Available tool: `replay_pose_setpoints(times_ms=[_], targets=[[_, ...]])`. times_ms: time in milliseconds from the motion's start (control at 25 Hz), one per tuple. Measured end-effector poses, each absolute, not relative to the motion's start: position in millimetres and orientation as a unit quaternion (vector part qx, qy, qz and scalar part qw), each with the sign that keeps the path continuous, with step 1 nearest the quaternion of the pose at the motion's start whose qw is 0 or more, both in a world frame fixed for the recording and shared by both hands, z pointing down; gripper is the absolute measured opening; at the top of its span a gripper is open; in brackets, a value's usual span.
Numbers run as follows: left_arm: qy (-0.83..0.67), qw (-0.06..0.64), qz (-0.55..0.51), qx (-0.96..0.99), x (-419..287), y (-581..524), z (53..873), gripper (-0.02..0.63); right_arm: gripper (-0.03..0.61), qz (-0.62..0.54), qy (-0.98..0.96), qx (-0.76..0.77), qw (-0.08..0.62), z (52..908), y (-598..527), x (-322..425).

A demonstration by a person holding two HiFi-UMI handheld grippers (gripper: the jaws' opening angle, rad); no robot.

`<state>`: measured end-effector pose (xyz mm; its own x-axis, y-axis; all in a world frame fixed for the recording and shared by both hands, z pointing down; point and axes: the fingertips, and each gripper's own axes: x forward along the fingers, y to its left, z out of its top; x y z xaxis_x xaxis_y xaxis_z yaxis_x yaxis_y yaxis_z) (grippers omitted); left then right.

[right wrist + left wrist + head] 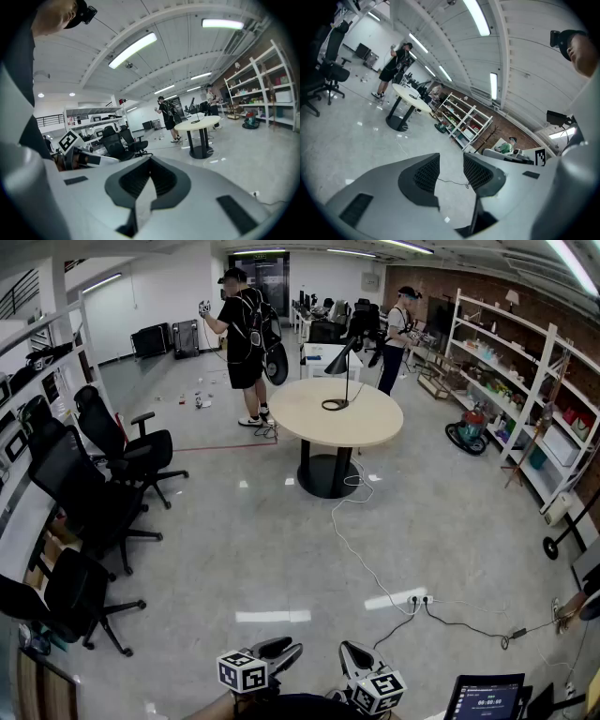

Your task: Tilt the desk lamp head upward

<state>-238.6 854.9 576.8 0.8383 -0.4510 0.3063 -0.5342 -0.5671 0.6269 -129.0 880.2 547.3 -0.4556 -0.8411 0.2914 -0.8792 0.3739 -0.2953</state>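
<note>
Thing: desk lamp [348,371], black and slim, small in the head view.
Place: on the round pale surface [309,423], right of its middle and toward its far edge.
Base: a flat dark ring [335,405] lying on the surface.
Stem: a thin rod [349,381], roughly upright, rising from the ring's right side.
Head: a dark cone-shaped shade [339,360] at the stem's top, sloping down to the left and hanging above the surface.
Light: cannot tell whether it is on.
</note>
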Motion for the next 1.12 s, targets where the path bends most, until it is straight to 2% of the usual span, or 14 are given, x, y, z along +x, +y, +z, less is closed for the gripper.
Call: replay_pose_setpoints(times_ms=[1120], targets=[[-0.272, 0.384, 0.048, 0.881, -240.4, 854.4, 581.0, 0.164, 0.003, 0.229, -0.816, 0.530, 0.031, 550.2, 872.9, -124.0]])
